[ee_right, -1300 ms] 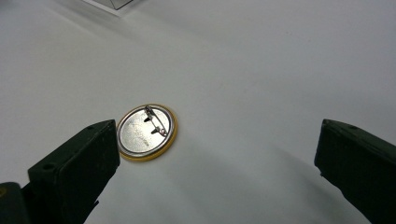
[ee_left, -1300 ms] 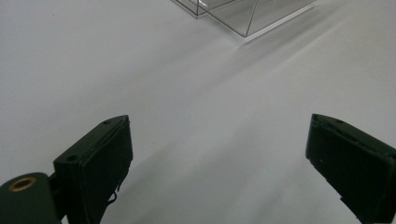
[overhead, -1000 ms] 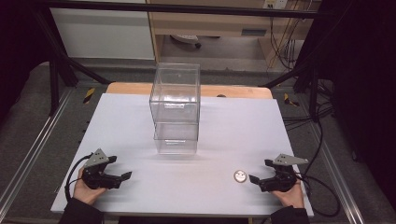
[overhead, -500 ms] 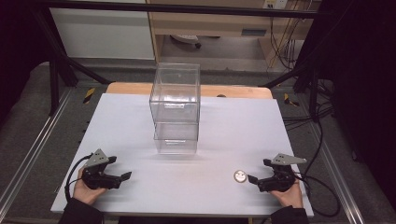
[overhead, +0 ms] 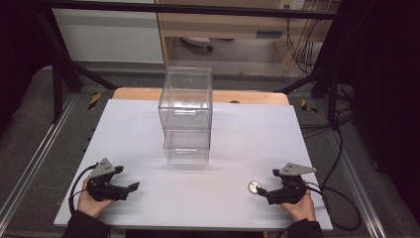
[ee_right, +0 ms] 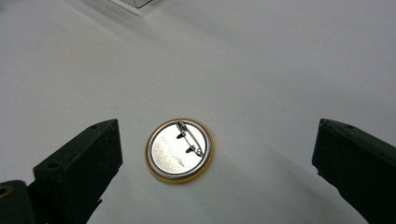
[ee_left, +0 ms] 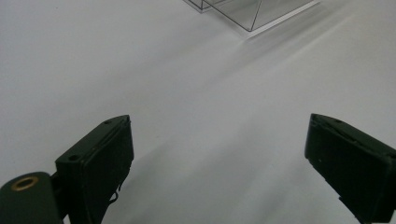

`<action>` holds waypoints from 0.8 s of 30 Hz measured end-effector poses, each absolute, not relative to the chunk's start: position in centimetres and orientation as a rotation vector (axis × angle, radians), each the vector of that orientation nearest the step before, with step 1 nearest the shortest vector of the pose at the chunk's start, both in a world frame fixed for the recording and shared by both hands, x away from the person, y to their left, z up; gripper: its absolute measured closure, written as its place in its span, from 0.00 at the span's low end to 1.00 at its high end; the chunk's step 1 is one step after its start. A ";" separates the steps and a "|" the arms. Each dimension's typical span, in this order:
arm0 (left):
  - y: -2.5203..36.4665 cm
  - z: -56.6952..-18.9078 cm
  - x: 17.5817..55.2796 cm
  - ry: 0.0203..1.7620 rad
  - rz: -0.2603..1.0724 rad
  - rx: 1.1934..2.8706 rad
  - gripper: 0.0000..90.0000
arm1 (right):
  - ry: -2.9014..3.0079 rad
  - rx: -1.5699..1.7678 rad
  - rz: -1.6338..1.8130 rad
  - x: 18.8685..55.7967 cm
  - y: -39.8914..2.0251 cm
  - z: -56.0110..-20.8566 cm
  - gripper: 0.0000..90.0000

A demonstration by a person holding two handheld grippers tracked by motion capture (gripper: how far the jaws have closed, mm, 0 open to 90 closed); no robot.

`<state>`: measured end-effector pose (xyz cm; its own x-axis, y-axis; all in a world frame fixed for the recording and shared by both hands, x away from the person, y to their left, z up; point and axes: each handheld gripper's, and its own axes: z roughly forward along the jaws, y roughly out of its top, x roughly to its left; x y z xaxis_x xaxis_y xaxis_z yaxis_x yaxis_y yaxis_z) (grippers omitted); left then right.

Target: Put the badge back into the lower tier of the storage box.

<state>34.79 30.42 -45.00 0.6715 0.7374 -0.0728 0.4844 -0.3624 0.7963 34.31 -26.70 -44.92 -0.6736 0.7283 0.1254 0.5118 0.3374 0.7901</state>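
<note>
My right gripper (ee_right: 215,154) has its jaws spread wide around a pin badge (ee_right: 179,150), lying pin-side up on the white table (overhead: 148,129), near the clear acrylic box (overhead: 186,114). My left gripper (ee_left: 219,154) is spread too, holding nothing.

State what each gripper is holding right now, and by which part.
Nothing is held. The left gripper is open over bare table; the right gripper is open, with the pin badge lying pin side up between its jaws, untouched.

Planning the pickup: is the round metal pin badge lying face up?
No, the round metal pin badge lies back up on the white table, its safety-pin clasp showing.
</note>
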 end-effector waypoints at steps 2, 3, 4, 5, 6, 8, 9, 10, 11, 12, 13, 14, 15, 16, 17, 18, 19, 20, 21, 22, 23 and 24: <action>30.4 -45.0 34.8 0.943 0.377 2.034 0.08 | 2.359 1.112 1.246 34.3 -26.5 -44.9 0.03; 30.4 -45.0 34.8 0.944 0.377 2.032 0.08 | 2.361 1.112 1.245 34.3 -26.3 -44.9 0.03; 30.5 -45.0 34.8 0.943 0.379 2.033 0.08 | 2.363 1.105 1.237 34.3 -26.2 -44.9 0.03; 30.5 -45.0 34.8 0.942 0.380 2.032 0.08 | 2.365 1.103 1.232 34.3 -26.0 -44.9 0.04; 30.5 -45.0 34.8 0.943 0.379 2.032 0.08 | 2.368 1.096 1.229 34.3 -25.8 -44.9 0.04; 30.4 -45.0 34.8 0.945 0.376 2.031 0.08 | 2.374 1.093 1.224 34.3 -25.5 -45.0 0.05; 30.4 -45.0 34.9 0.946 0.376 2.033 0.09 | 2.376 1.093 1.214 34.3 -25.4 -45.0 0.05; 30.4 -45.0 34.9 0.947 0.376 2.033 0.08 | 2.379 1.085 1.203 34.3 -25.3 -45.1 0.05; 30.4 -45.0 34.9 0.947 0.376 2.033 0.09 | 2.381 1.080 1.193 34.3 -25.2 -45.1 0.06; 30.4 -45.0 34.9 0.949 0.375 2.030 0.09 | 2.380 1.089 1.192 34.3 -25.1 -45.1 0.07; 30.4 -45.0 34.9 0.949 0.375 2.030 0.09 | 2.382 1.083 1.187 34.3 -25.0 -45.2 0.07; 30.4 -45.0 34.9 0.950 0.376 2.030 0.09 | 2.385 1.077 1.178 34.3 -24.9 -45.2 0.08; 30.4 -45.0 34.9 0.950 0.376 2.030 0.09 | 2.386 1.076 1.173 34.3 -24.8 -45.2 0.09; 30.4 -45.0 34.9 0.950 0.375 2.030 0.09 | 2.391 1.075 1.169 34.3 -24.7 -45.2 0.11; 30.4 -45.0 34.9 0.950 0.375 2.030 0.09 | 2.396 1.069 1.167 34.3 -24.6 -45.3 0.13; 30.4 -45.0 34.9 0.951 0.375 2.030 0.09 | 2.402 1.059 1.168 34.3 -24.5 -45.3 0.15; 30.4 -45.0 34.9 0.950 0.375 2.031 0.09 | 2.407 1.055 1.166 34.3 -24.4 -45.3 0.16; 30.3 -45.0 34.9 0.950 0.375 2.032 0.09 | 2.410 1.042 1.157 34.3 -24.3 -45.4 0.18; 30.3 -45.0 34.9 0.950 0.374 2.033 0.09 | 2.413 1.031 1.153 34.3 -24.2 -45.4 0.20; 30.3 -45.0 34.9 0.949 0.375 2.033 0.09 | 2.418 1.025 1.154 34.3 -24.1 -45.4 0.22; 30.3 -45.0 34.9 0.950 0.374 2.033 0.09 | 2.428 1.014 1.152 34.3 -24.0 -45.5 0.23; 30.3 -45.0 34.9 0.950 0.374 2.033 0.09 | 2.433 0.995 1.149 34.3 -23.9 -45.5 0.26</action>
